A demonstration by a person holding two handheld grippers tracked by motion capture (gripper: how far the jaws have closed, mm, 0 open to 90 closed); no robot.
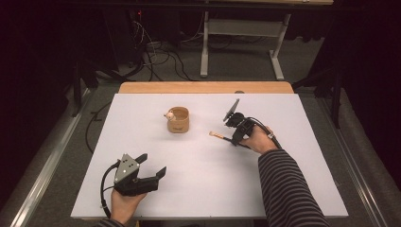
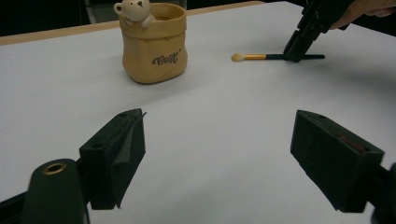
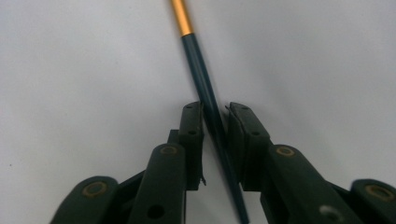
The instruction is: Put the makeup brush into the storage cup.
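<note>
The right gripper (image 3: 215, 123) is lowered onto the white worktop (image 1: 203, 184), its jaws drawn in close around the dark handle of a small brush (image 3: 205, 98). The pads are seen beside the handle on both sides; whether they press on it cannot be told. The brush lies flat, its gold ferrule and pale tip pointing away ahead of the jaws. Farther beyond that tip stands a tan pouch-shaped pot (image 1: 178, 120). The left gripper (image 1: 152, 166) is held wide open, with nothing between its jaws.
</note>
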